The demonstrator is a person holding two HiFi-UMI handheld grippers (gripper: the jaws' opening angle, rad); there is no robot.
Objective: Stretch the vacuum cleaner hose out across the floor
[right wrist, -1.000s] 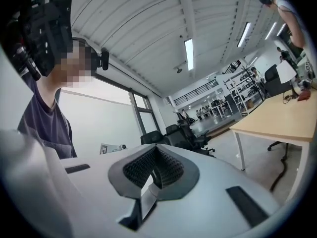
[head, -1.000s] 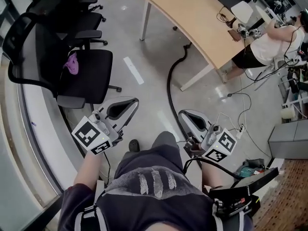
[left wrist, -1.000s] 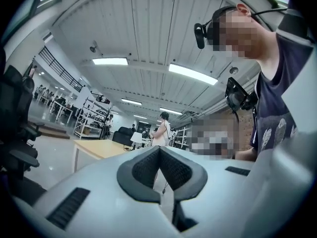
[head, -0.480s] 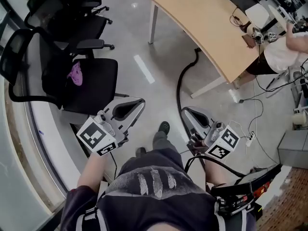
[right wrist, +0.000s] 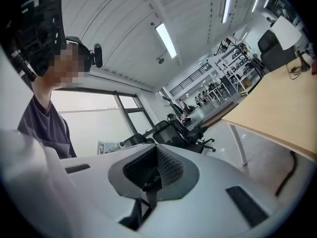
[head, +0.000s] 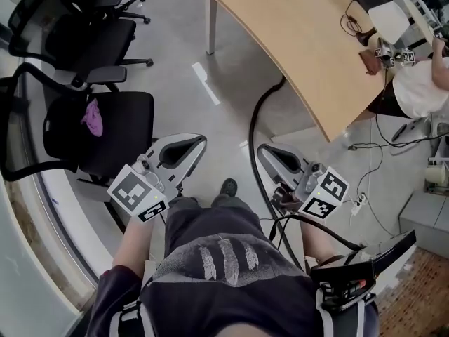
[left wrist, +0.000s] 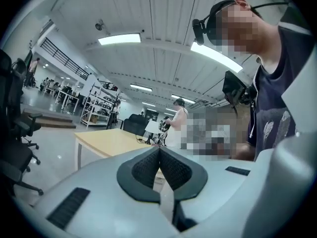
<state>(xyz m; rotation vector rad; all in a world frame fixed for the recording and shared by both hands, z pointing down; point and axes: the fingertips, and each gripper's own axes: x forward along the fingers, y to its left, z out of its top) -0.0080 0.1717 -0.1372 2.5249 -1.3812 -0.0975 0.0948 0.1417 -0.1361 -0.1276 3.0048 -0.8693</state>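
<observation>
Ahead of me stands the tan surface (head: 309, 41) on white legs. Left of it, black office chairs (head: 105, 41) line the wall, with a purple cloth (head: 92, 116) on the nearest. A person (head: 419, 86) sits at its far side.

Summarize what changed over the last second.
The person walked forward: the table and chair slid nearer in the head view. Nothing gripped or released. Left gripper and right gripper stay shut, empty, held level ahead; the hose keeps its curve on the floor.
</observation>
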